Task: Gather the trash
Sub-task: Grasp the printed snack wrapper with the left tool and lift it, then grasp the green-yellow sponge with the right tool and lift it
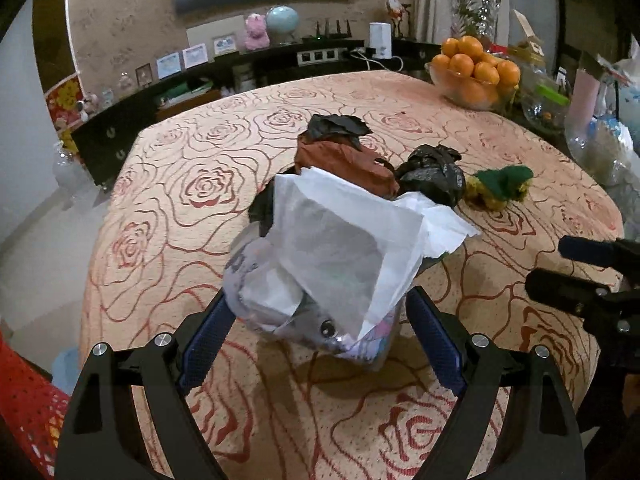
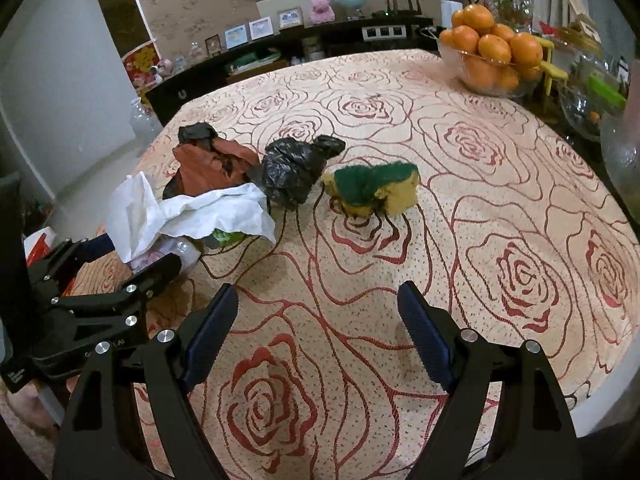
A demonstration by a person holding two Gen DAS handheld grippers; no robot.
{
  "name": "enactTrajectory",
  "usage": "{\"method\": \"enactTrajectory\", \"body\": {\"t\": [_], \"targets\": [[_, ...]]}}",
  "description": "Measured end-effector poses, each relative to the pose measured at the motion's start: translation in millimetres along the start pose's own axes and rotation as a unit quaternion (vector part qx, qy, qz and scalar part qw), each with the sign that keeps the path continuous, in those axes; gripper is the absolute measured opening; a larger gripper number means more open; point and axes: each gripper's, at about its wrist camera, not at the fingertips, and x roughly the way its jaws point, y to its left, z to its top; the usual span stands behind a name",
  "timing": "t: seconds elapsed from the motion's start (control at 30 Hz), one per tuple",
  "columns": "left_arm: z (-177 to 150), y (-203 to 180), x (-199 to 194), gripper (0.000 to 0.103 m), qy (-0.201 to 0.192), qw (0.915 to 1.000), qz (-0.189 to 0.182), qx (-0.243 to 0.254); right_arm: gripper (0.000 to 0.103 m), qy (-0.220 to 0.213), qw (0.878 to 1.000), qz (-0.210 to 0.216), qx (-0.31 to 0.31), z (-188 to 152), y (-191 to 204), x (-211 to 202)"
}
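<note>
A clear plastic bag stuffed with rubbish lies on the rose-patterned tablecloth, with a white tissue draped over it. My left gripper is open, and the bag's near end sits between its blue pads; I cannot tell if they touch it. Behind the bag are crumpled brown paper, a black plastic wad and a green-and-yellow sponge. My right gripper hangs open over bare cloth with nothing between its fingers, nearer than the sponge. The left gripper shows at the left edge of the right wrist view.
A glass bowl of oranges stands at the table's far right corner beside glass vases and other clutter. A dark sideboard with ornaments runs along the back wall. The table's left edge drops to the floor.
</note>
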Motion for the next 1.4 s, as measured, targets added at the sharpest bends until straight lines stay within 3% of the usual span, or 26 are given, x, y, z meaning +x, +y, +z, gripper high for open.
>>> {"method": "enactTrajectory", "body": {"t": [0.07, 0.1, 0.23, 0.53, 0.9, 1.1, 1.4], "targets": [[1.4, 0.3, -0.2, 0.079, -0.003, 0.9999, -0.013, -0.007, 0.079, 0.003, 1.000, 0.001, 0.003, -0.4, -1.1, 1.6], [1.9, 1.4, 0.3, 0.071, -0.003, 0.9998, -0.016, -0.009, 0.079, 0.004, 1.000, 0.001, 0.004, -0.6, -1.5, 1.9], [0.6, 3.8, -0.7, 0.066, -0.005, 0.9995, -0.025, -0.019, 0.079, 0.004, 1.000, 0.000, 0.005, -1.0, -2.3, 2.3], [-14.5, 2.6, -17.5, 0.065, 0.000, 0.9995, -0.026, -0.017, 0.079, 0.002, 1.000, -0.006, 0.016, 0.5, -8.7, 1.7], [-46.9, 20.2, -59.3, 0.065, 0.023, 0.9985, -0.006, -0.049, 0.079, -0.010, 0.999, -0.012, 0.041, 2.6, -22.3, -6.0], [-55.6, 35.3, -92.2, 0.065, -0.006, 0.9963, -0.002, -0.085, 0.079, -0.015, 0.998, -0.020, 0.059, 5.1, -32.2, -8.1], [-53.6, 65.0, -114.0, 0.065, -0.048, 0.9896, 0.042, -0.129, 0.079, -0.028, 0.998, -0.043, 0.035, 21.0, -28.8, -2.3]]}}
